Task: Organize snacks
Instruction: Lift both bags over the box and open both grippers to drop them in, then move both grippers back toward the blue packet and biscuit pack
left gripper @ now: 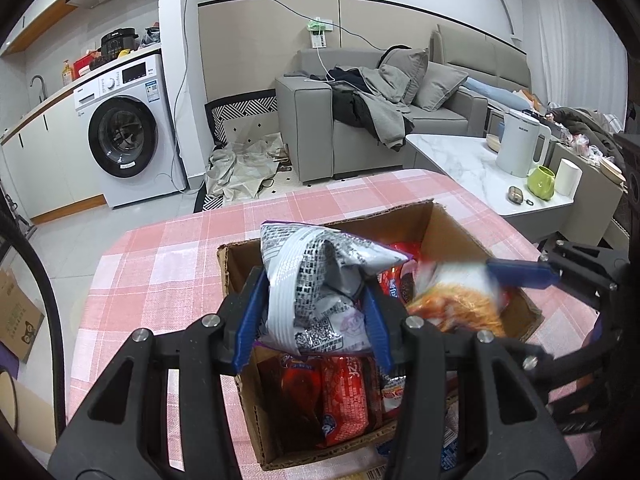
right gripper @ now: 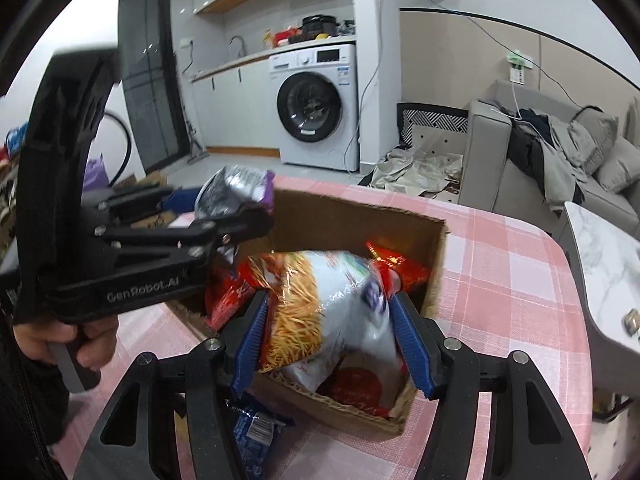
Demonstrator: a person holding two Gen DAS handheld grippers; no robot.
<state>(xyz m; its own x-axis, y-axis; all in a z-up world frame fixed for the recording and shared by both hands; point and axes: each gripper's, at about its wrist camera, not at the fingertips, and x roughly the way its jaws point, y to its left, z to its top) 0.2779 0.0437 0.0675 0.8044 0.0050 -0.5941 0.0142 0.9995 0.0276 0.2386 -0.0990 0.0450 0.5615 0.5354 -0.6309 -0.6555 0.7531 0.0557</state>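
Note:
A cardboard box (left gripper: 448,220) (right gripper: 438,264) stands on the pink checked table and holds several red snack packs (left gripper: 344,396). My left gripper (left gripper: 316,320) is shut on a silver-and-white snack bag (left gripper: 320,288) with purple trim, held above the box; it also shows in the right wrist view (right gripper: 236,188). My right gripper (right gripper: 328,340) is shut on a white-and-orange noodle snack bag (right gripper: 316,308), held over the box; it appears blurred in the left wrist view (left gripper: 460,296). A blue snack pack (right gripper: 256,436) lies on the table beside the box.
The pink checked tablecloth (left gripper: 168,264) covers the table. A marble coffee table (left gripper: 460,160) with a white kettle (left gripper: 520,144) and green cup (left gripper: 542,182) stands to the right. A grey sofa (left gripper: 360,120) and washing machine (left gripper: 124,136) are behind.

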